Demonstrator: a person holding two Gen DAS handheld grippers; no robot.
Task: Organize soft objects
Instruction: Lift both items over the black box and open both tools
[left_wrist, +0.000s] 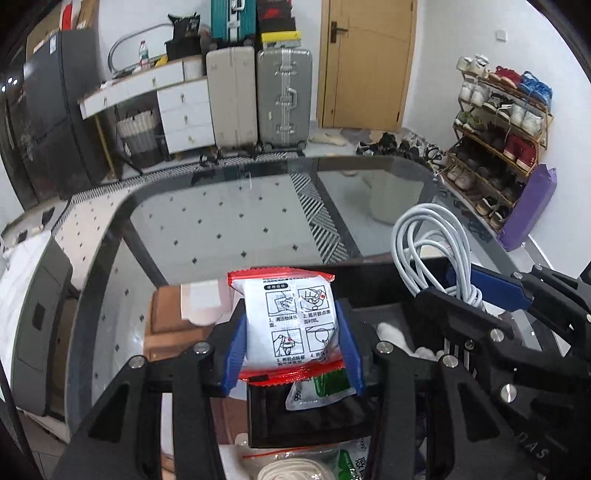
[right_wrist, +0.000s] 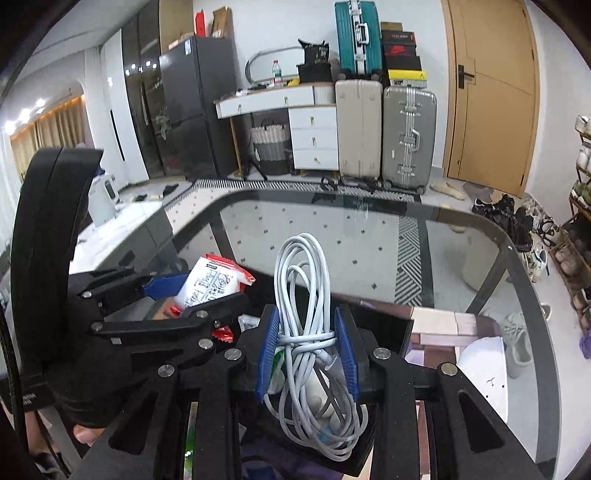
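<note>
My left gripper (left_wrist: 293, 338) is shut on a white packet with red edges (left_wrist: 295, 321) and holds it above a black box (left_wrist: 306, 424). A green and white sachet (left_wrist: 321, 391) lies in the box below it. My right gripper (right_wrist: 308, 352) is shut on a coiled white cable (right_wrist: 304, 295) and holds it over the same black box (right_wrist: 384, 325). In the left wrist view the cable (left_wrist: 428, 243) and right gripper (left_wrist: 472, 295) are at the right. In the right wrist view the packet (right_wrist: 212, 280) and left gripper (right_wrist: 177, 295) are at the left.
The box stands on a glass table (left_wrist: 258, 221) with rounded edges (right_wrist: 480, 236). A coil of white rope (left_wrist: 295, 470) and another green sachet (left_wrist: 351, 461) lie near the bottom. Suitcases (right_wrist: 384, 129), a drawer unit and a shoe rack (left_wrist: 498, 140) stand beyond.
</note>
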